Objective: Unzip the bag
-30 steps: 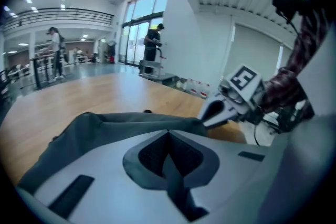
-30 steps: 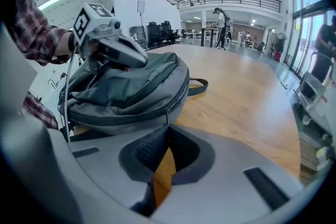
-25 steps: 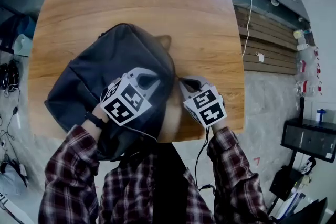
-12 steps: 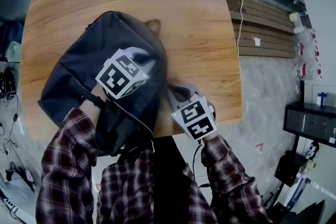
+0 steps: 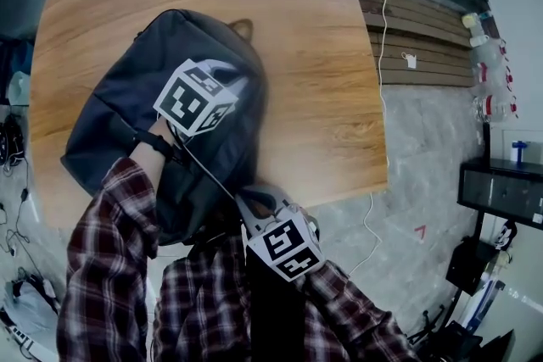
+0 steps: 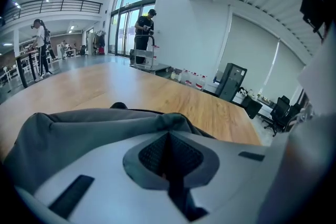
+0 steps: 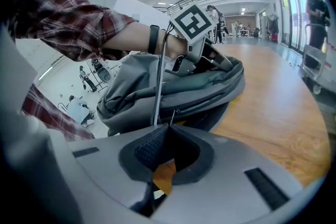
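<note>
A dark grey backpack (image 5: 144, 114) lies on the round wooden table (image 5: 322, 55), its near end hanging over the front edge. My left gripper (image 5: 233, 72) rests on top of the bag, shut with a fold of bag fabric (image 6: 157, 120) pinched at its tips (image 6: 168, 139). My right gripper (image 5: 254, 203) is off the table's front edge, close to my body at the bag's near corner. In the right gripper view it (image 7: 167, 131) is shut on the thin zipper pull (image 7: 171, 115), with the bag (image 7: 173, 86) just ahead.
A grey cable (image 7: 157, 86) runs from the left gripper across the bag. A wooden slat platform (image 5: 424, 38), bottles (image 5: 488, 72) and a black cabinet (image 5: 501, 199) stand on the floor to the right. People (image 6: 144, 34) stand far off in the hall.
My right gripper has moved from the table beside the bag down toward my body, past the table's front edge. The left gripper shifted slightly up on the bag.
</note>
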`<state>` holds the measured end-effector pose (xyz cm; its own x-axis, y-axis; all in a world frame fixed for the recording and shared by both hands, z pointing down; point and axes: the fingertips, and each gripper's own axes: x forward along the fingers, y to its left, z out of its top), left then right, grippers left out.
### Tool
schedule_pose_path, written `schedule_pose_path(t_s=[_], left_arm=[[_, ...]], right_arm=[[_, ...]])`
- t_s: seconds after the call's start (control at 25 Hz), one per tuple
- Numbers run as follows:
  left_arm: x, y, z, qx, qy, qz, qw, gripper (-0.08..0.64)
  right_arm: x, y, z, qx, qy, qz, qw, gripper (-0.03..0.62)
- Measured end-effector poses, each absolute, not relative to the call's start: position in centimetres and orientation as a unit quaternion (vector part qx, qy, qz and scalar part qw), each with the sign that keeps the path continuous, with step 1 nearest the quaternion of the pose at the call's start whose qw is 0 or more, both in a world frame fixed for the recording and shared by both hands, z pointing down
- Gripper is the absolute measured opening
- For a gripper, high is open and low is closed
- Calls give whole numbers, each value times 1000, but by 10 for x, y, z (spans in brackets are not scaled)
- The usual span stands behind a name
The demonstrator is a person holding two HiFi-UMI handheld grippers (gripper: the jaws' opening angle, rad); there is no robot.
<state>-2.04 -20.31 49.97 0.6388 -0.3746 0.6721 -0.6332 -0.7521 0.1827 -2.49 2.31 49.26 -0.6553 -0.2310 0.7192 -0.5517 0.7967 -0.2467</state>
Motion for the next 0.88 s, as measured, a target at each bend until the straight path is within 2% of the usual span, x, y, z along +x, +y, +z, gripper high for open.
schedule_pose_path(t_s=[0.48,0.76,0.88], left_arm=[[-17,-205,495,883,-311,298,187,9],[-44,-177,434,877,-401,174,201,9],[-63,-147,396,865,-441,116,208,9]], right_arm=[[-22,36,496,211,-882,254,336,12],[23,-3,458,276,-869,328,245,11],[37,-27,426,305,-872,318,211,11]])
